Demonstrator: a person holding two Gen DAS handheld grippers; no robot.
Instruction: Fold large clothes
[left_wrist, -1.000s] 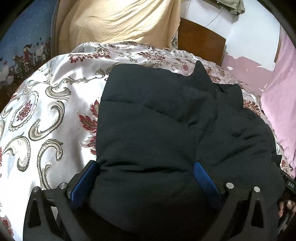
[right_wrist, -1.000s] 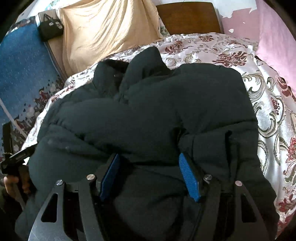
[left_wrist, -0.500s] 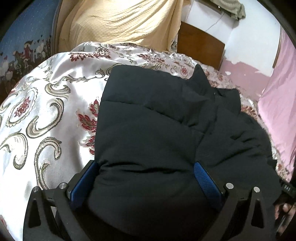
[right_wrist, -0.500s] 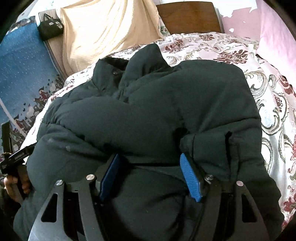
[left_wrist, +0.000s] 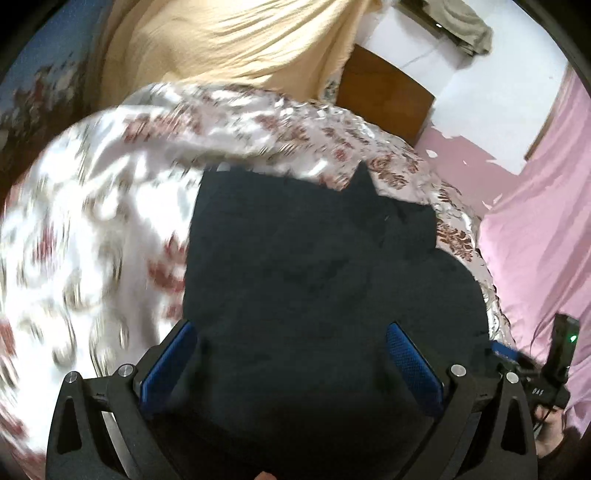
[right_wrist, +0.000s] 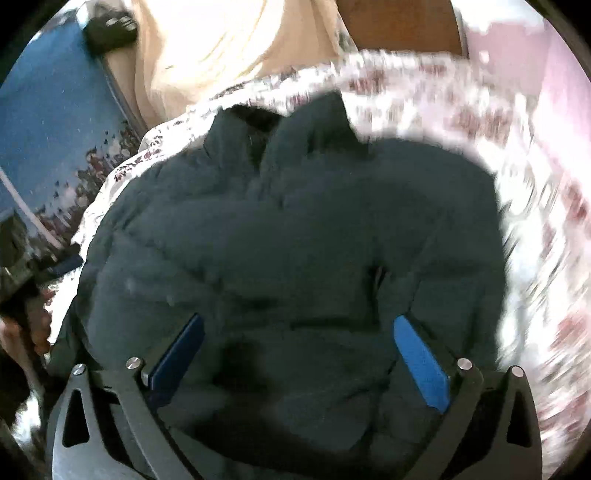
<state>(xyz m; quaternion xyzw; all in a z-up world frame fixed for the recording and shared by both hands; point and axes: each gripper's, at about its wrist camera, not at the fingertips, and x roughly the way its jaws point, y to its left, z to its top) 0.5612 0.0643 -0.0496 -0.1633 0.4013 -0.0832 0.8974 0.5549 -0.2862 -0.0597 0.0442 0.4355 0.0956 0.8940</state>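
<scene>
The jacket (left_wrist: 325, 295) is dark and quilted, and lies folded into a thick bundle on the bed (left_wrist: 110, 229). It sits on the floral satin bedspread near the edge closest to the cameras, with its collar (right_wrist: 317, 129) pointing toward the headboard (left_wrist: 384, 99) at the far end. In the left wrist view a pointed flap of the collar stands up at the far side of the bundle.

The left tongs (left_wrist: 291, 358) stand wide, with the near end of the jacket between the blue pads (left_wrist: 410, 365); the picture does not make plain whether the pads press on the cloth. The right tongs (right_wrist: 295, 354) also stand wide, their jaws having just been opening; the jacket lies between the pads (right_wrist: 421, 362), which stand clear of the fabric.

Both views are blurred at the edges. A cream blanket (left_wrist: 229, 48) is heaped at the head of the bed, beside the brown headboard. A pink curtain (left_wrist: 535, 229) hangs along the right side of the bed in the left wrist view, and a blue patterned cloth (right_wrist: 48, 140) lies off the left side in the right wrist view. A small black bag (right_wrist: 110, 29) sits by the blanket's corner; what it holds cannot be seen.
</scene>
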